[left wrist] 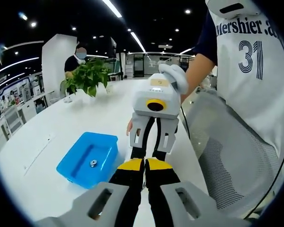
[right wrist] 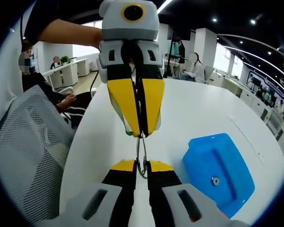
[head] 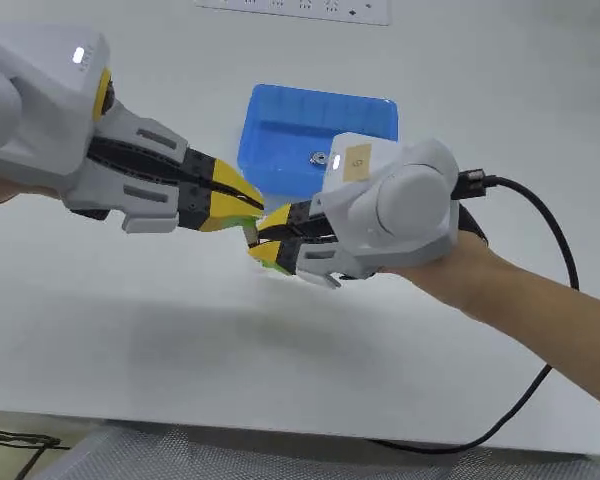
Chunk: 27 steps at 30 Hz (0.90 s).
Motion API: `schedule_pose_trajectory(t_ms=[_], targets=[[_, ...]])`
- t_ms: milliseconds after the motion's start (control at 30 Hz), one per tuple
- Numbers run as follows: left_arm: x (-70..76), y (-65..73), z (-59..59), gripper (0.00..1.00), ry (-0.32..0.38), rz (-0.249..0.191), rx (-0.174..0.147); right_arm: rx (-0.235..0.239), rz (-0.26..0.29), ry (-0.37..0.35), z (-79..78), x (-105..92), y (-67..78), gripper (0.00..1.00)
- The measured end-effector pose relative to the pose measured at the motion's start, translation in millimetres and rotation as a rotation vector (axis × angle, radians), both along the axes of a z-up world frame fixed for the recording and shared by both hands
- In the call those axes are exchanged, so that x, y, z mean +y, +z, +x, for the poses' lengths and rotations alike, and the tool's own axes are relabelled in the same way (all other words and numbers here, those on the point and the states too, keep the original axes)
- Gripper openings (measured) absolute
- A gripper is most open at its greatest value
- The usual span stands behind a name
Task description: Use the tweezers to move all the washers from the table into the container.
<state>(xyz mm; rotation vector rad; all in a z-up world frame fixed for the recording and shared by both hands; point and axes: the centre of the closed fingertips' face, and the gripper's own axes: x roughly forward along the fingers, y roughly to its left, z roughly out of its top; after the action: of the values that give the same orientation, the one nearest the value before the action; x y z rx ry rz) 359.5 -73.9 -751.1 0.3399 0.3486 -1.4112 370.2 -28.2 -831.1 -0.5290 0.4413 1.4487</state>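
Both jaws pinched shut on the tweezers (right wrist: 140,151), spanning left gripper (right wrist: 141,134) to right gripper (right wrist: 142,166)

Blue container (head: 280,150), upper centre, with a silver washer (head: 319,158), on a white table (head: 180,340). The left gripper (head: 252,200) and right gripper (head: 262,242) are pale grey with yellow-and-black jaws; the tweezers (right wrist: 140,142) are silver. A black cable (head: 510,184) shows at right. A white shirt (left wrist: 246,71) bears dark numerals.

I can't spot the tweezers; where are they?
In the right gripper view, the tweezers run between the left gripper and right gripper, left of the blue container.
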Motion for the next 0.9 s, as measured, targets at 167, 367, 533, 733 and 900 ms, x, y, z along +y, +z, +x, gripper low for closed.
schedule_pose_trajectory(t_ms=[167, 367, 533, 733, 900], targets=[[3.0, 9.1, 9.5, 0.05, -0.019, 0.000, -0.030, -0.023, 0.011, -0.026, 8.9, -6.1, 13.1, 0.10], [1.2, 23.7, 18.5, 0.05, -0.053, 0.001, -0.073, -0.056, 0.029, -0.053, 17.7, -15.1, 31.5, 0.10], [-0.2, 39.3, 26.8, 0.05, -0.069, -0.004, -0.110, -0.089, 0.047, -0.066, 27.6, -20.8, 49.9, 0.10], [-0.7, 50.5, 40.2, 0.05, -0.061, -0.007, -0.133, -0.122, 0.058, -0.080, 41.6, -23.5, 63.7, 0.10], [-3.1, 56.3, 50.7, 0.05, -0.058, 0.003, -0.158, -0.143, 0.061, -0.085, 53.4, -23.4, 71.1, 0.10]])
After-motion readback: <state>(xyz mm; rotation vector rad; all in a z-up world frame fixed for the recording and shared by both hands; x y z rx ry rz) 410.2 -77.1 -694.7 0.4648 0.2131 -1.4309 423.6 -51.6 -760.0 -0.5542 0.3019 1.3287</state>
